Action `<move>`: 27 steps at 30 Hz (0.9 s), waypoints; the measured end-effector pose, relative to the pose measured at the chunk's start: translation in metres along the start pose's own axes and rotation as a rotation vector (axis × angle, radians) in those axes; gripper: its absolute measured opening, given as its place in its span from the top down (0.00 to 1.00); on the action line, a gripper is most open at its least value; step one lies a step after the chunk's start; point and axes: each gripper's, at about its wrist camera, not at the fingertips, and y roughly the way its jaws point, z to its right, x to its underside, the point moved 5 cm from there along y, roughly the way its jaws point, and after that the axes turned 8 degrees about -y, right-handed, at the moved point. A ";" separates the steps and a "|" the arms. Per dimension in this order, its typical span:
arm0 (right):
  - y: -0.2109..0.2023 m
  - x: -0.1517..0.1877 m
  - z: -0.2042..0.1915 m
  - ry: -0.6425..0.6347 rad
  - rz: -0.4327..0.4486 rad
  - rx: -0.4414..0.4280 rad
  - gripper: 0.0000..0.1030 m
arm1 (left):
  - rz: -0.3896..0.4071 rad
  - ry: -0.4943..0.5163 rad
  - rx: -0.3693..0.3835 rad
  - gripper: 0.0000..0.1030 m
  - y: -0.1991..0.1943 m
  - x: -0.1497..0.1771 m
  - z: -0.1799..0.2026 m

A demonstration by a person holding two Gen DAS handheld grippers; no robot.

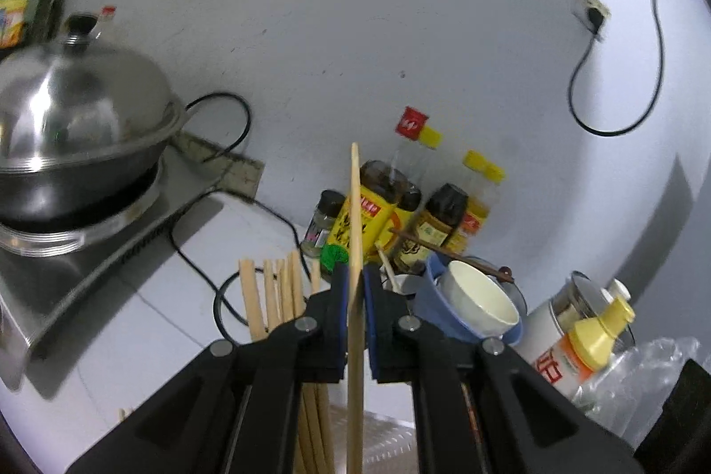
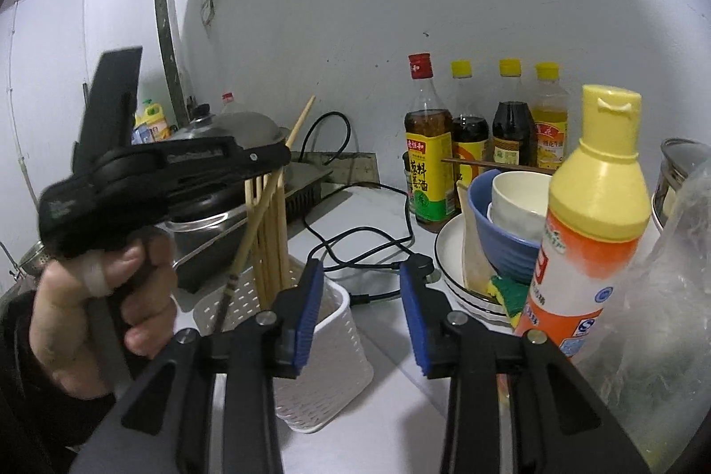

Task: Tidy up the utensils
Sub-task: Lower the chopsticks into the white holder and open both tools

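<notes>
My left gripper (image 1: pixel 355 274) is shut on a pale wooden chopstick (image 1: pixel 354 198) that stands upright between its blue pads. In the right wrist view, a hand holds that left gripper (image 2: pixel 284 156) over a white perforated holder (image 2: pixel 329 363). The gripped chopstick (image 2: pixel 302 118) slants down, and its dark lower end is inside the holder. Several more chopsticks (image 2: pixel 266 234) stand in the holder, and they also show in the left wrist view as chopsticks (image 1: pixel 266 296). My right gripper (image 2: pixel 362 292) is open just right of the holder, with nothing between its pads.
A lidded wok (image 1: pixel 80 96) sits on a cooker at the left, with a black cable (image 2: pixel 355 247) across the counter. Sauce bottles (image 2: pixel 426 145) line the wall. Stacked bowls (image 2: pixel 502 234) on a plate, a yellow-capped squeeze bottle (image 2: pixel 591 207) and a plastic bag crowd the right.
</notes>
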 end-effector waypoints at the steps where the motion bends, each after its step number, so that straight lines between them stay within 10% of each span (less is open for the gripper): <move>1: 0.000 0.001 0.001 0.005 0.001 0.000 0.67 | 0.001 -0.011 -0.003 0.94 0.002 0.004 -0.002; 14: 0.002 0.003 0.003 0.011 -0.011 0.024 0.66 | -0.179 0.015 -0.019 0.94 0.004 0.035 -0.013; 20: 0.000 0.003 0.001 0.017 -0.024 0.058 0.65 | -0.178 0.092 -0.005 0.53 -0.021 0.036 -0.012; 27: -0.007 0.001 -0.008 0.023 -0.032 0.090 0.61 | -0.166 0.115 0.017 0.52 -0.052 0.037 -0.019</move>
